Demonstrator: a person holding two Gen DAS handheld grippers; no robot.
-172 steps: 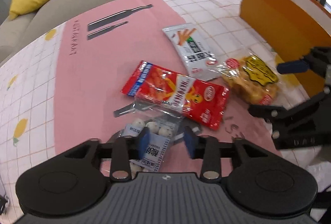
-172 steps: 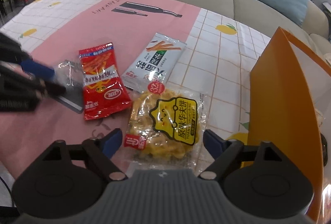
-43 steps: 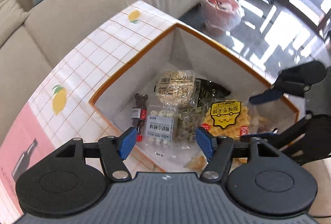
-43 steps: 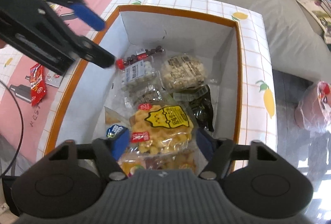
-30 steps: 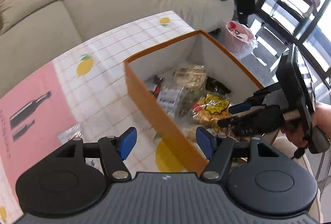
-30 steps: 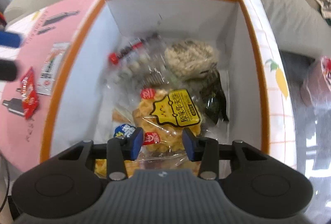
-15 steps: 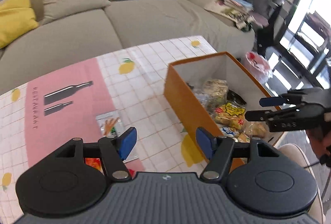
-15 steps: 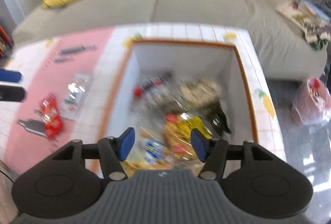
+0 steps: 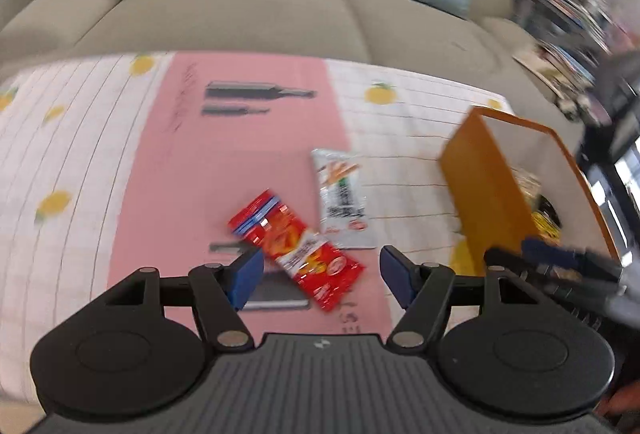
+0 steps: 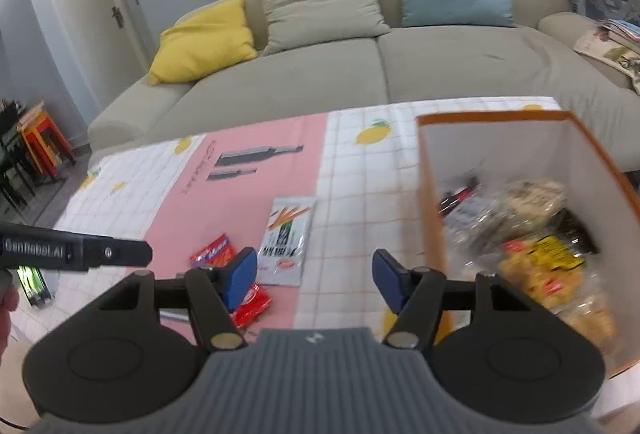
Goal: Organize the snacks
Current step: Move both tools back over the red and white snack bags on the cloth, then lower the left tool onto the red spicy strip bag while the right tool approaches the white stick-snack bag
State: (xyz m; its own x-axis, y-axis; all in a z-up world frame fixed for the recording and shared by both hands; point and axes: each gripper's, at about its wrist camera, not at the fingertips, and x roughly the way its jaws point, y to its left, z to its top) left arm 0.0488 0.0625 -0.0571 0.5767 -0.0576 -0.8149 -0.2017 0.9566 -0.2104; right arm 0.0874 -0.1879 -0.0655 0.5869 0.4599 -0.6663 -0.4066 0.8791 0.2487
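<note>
A red snack packet [image 9: 296,250] lies on the pink strip of the tablecloth, and a white packet with orange sticks [image 9: 342,209] lies just right of it. My left gripper [image 9: 320,278] hovers open above the red packet's near end and holds nothing. The orange box [image 10: 424,161] stands at the right with several snacks inside, among them the yellow waffle packet [image 10: 548,258]. My right gripper [image 10: 314,280] hangs left of the box over the table. Its jaws are opening with nothing between them. In the right wrist view the white packet [image 10: 286,238] and the red packet [image 10: 216,254] lie ahead.
A grey sofa [image 10: 320,81] with yellow, beige and blue cushions runs along the table's far side. The left gripper [image 10: 132,254] reaches in from the left in the right wrist view, and the right gripper [image 9: 510,250] shows beside the box [image 9: 480,185] in the left wrist view. A flat dark printed shape [image 9: 276,294] lies under the red packet.
Both grippers have pulled away from the box toward the packets on the table. The right jaws have spread wider, and the yellow waffle packet stays in the box.
</note>
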